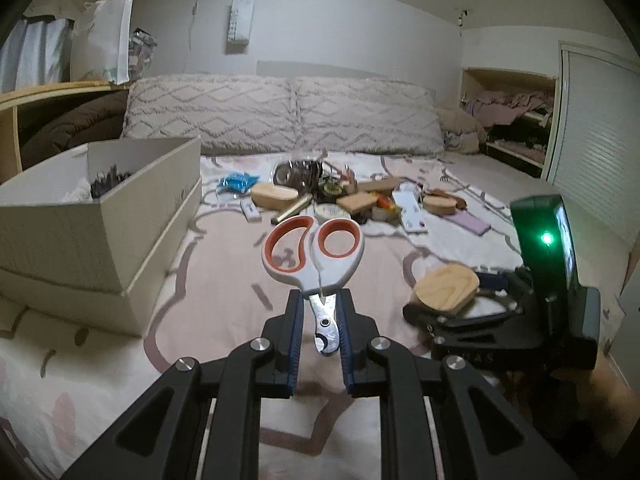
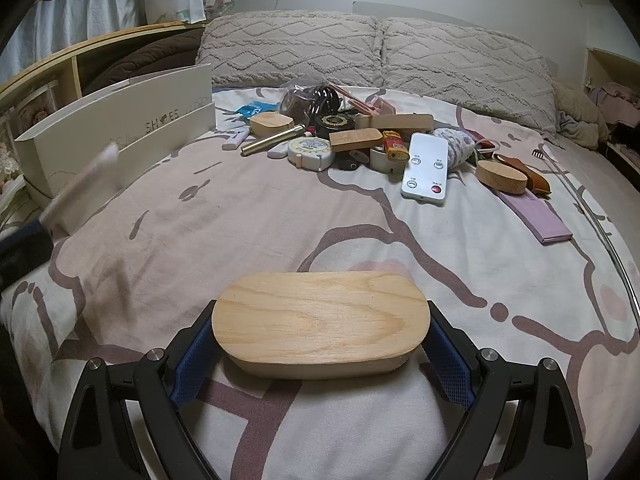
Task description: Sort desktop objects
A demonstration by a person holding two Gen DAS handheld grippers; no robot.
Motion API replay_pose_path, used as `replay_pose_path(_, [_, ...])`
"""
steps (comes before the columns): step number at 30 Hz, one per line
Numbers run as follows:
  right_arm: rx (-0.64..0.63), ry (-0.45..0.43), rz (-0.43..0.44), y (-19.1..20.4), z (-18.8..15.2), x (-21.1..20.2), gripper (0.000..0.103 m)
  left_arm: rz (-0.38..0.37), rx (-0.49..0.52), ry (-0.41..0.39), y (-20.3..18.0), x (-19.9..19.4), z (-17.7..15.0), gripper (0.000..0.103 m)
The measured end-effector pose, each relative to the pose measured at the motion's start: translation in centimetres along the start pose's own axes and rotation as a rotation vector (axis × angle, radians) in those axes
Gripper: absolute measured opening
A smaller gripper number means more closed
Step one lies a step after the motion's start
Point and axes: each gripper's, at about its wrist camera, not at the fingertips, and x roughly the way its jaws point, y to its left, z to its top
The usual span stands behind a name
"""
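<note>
Left hand-held gripper (image 1: 319,304): held low over the bed (image 1: 224,280), pointing toward the pillows (image 1: 280,114). Its blue-padded fingers (image 1: 294,320) are clamped on the blades of the scissors (image 1: 314,256), near the pivot screw. The handles, white with orange linings, stick out forward and up, clear of the bedspread.

Right hand-held gripper (image 2: 320,332): also low over the bed, fingers spread wide and pressed to the two rounded ends of an oval wooden box (image 2: 320,320), held crosswise. Pale wood, visible grain, flat top, smooth curved sides.

Left view only: the right hand-held gripper seen from the side, to the right and a little ahead, with the wooden box in its grip and a green light on its housing. It also looks into the open white shoe box (image 1: 100,216) at the left edge of the bed; something dark lies inside, too small to identify.

Right view only: the clutter pile (image 2: 360,140) close enough to read. White remote (image 2: 424,168) with four round buttons, brass-coloured tube (image 2: 272,142), round white tape-like case (image 2: 312,152), yellow lighter (image 2: 394,144), round wooden lid (image 2: 502,176), flat lilac booklet (image 2: 532,216). The shoe box appears from outside, printed lettering on its side, with a blurred white shape in front of it

Bedspread: pinkish cotton, mauve line pattern. Pillows: tufted grey zigzag texture
</note>
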Motion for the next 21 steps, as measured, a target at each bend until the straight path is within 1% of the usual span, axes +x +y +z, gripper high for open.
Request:
replay_pose_path(3, [0.012,-0.025,0.003,-0.1,0.0,-0.7,0.094,0.01,-0.022,-0.01,0.4,-0.2,0.3,0.016])
replay_pose_path(5, [-0.005,-0.029,0.0,0.3,-0.2,-1.0,0.094,0.015,-0.043,-0.008,0.8,-0.2,0.2,0.016])
replay_pose_path(9, [-0.045,-0.083,-0.054,1.5,-0.4,-2.3,0.094,0.027,-0.061,-0.006,1.4,-0.1,0.0,0.016])
replay_pose_path(13, [-0.011,-0.107,-0.038,2.0,-0.8,-3.9,0.094,0.033,-0.065,-0.006,1.7,-0.2,-0.1,0.016])
replay_pose_path(15, [-0.007,-0.119,-0.053,2.2,-0.9,-4.6,0.094,0.033,-0.063,-0.005,1.7,-0.3,-0.1,0.016])
replay_pose_path(18, [-0.004,-0.135,-0.075,2.4,-0.6,-5.7,0.094,0.042,-0.061,-0.021,1.8,-0.8,-0.1,0.016])
replay_pose_path(21, [0.014,-0.153,-0.06,2.5,0.2,-6.8,0.094,0.044,-0.063,-0.036,2.1,-1.3,0.3,0.016])
